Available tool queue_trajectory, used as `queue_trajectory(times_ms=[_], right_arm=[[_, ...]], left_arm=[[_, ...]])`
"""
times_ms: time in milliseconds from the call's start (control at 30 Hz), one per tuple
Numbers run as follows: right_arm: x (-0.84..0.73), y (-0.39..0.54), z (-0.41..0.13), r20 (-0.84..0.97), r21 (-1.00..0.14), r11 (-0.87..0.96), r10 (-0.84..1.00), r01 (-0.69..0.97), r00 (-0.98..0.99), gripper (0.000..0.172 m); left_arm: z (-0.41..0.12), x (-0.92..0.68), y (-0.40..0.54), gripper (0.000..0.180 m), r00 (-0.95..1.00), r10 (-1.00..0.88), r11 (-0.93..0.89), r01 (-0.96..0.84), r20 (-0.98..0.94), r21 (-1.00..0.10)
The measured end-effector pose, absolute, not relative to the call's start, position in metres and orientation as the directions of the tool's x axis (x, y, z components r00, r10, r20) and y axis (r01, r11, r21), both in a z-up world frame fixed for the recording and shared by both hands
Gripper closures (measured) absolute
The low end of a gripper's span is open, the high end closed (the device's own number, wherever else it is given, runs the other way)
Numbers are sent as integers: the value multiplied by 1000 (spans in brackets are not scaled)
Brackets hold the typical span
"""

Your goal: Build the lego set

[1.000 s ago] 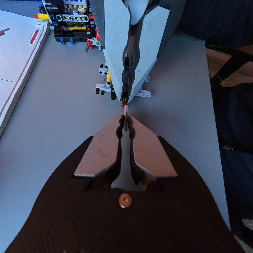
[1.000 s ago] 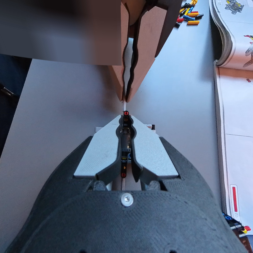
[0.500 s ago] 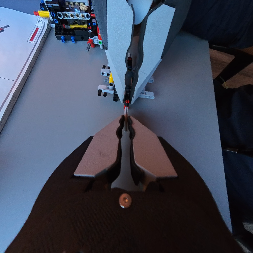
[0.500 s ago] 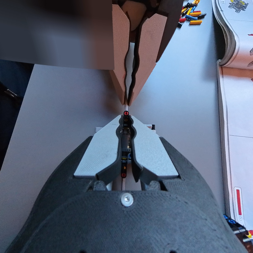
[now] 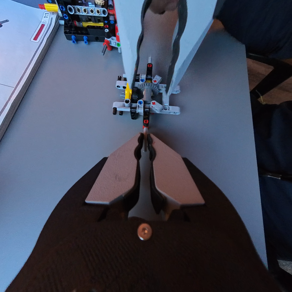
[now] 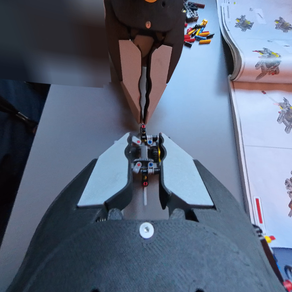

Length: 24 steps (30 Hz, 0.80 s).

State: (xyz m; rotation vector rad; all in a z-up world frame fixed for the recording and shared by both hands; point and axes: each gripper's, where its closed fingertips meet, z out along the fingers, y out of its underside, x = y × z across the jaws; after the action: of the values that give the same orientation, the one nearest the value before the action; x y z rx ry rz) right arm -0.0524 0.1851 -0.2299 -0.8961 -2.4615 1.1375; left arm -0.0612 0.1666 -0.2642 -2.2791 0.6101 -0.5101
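Observation:
A small grey gear assembly [image 5: 147, 96] with black gears, a yellow part and blue and red pins rests on the grey table [image 5: 63, 126]. A thin light grey axle [image 5: 145, 142] sticks out of its near end. My left gripper [image 5: 145, 135], with tan fingers, is shut on that axle. My right gripper [image 5: 150, 88], with grey fingers, comes from the far side and stands open, one finger on each side of the assembly. In the right wrist view the assembly [image 6: 144, 154] lies between my right gripper's [image 6: 145, 135] spread fingers, and the left gripper [image 6: 143, 122] pinches the axle's far end.
A larger black brick build [image 5: 85, 20] stands at the far left beside an open instruction booklet [image 5: 19, 47]. The booklet [image 6: 260, 110] and a pile of loose coloured pieces [image 6: 197, 34] show in the right wrist view. The table's edge [image 5: 248, 110] runs along the right. About 5 cm separates my left fingertips from my right.
My right gripper was shut on the assembly's black middle part and has now opened wide, uncovering the assembly. My left gripper has stayed shut on the axle.

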Motion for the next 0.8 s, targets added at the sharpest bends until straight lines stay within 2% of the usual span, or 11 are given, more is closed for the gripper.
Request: queue_trajectory(times_ms=[67,167,333,667,700,800], right_arm=[[-41,191,-230,-37,-734,506,636,453,-771,146],[-35,200,-239,1,-684,557,646,470,-763,150],[-34,193,-252,33,-606,626,637,491,-771,142],[-30,194,-251,163,-524,709,627,472,-762,144],[-29,192,-247,174,-532,709,626,463,-760,143],[-31,196,-240,187,-539,686,664,489,-724,121]], left_arm=[[-265,-62,167,179,812,-555,-637,-274,181,-721],[-266,-62,167,179,809,-555,-641,-271,190,-719],[-267,-61,167,179,804,-554,-647,-252,217,-720],[-267,-62,167,179,803,-553,-648,-246,223,-721],[-267,-62,167,178,803,-554,-647,-249,220,-721],[-267,-61,167,179,803,-555,-646,-250,219,-721]])
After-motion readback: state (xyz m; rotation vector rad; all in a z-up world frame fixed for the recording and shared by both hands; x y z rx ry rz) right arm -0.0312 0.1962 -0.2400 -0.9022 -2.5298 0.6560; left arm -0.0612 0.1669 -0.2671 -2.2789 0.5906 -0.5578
